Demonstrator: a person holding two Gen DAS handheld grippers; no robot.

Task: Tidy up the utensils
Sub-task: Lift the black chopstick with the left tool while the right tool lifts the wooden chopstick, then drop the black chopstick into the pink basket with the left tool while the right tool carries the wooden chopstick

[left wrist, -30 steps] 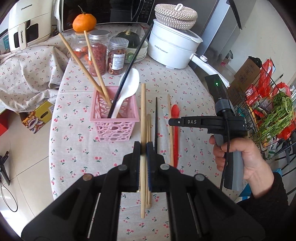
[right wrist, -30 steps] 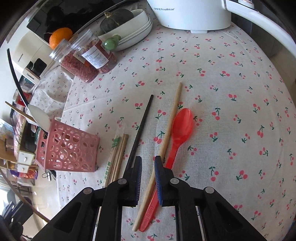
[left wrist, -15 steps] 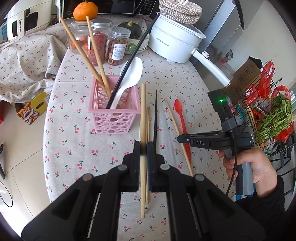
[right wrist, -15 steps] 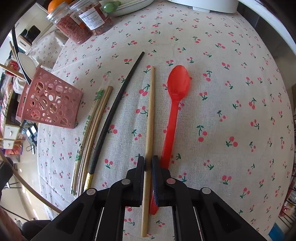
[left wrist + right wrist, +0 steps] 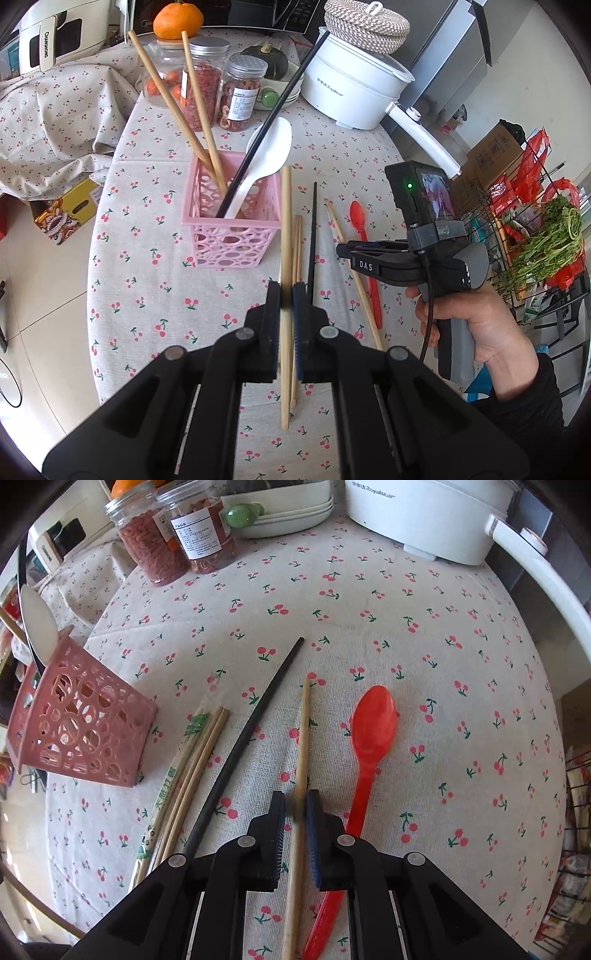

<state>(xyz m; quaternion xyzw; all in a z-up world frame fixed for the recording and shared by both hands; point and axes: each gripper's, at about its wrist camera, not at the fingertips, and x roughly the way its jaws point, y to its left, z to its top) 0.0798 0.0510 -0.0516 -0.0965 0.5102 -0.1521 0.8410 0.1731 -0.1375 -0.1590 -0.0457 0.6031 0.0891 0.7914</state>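
Note:
My left gripper is shut on a wooden chopstick, held above the cherry-print tablecloth just right of the pink basket. The basket holds two wooden chopsticks, a black chopstick and a white spoon. My right gripper is shut on another wooden chopstick; the left wrist view shows that chopstick under the gripper. On the cloth lie a black chopstick, a wrapped bamboo pair and a red spoon.
At the table's far end stand a white electric pot, jars of dried food, an orange and stacked bowls. A wire rack with greens stands to the right. A hand holds the right gripper.
The right gripper's jaws closed on the wooden chopstick beside the red spoon, and that chopstick swung from slanted to nearly in line with the fingers. The left gripper keeps its chopstick, barely moved.

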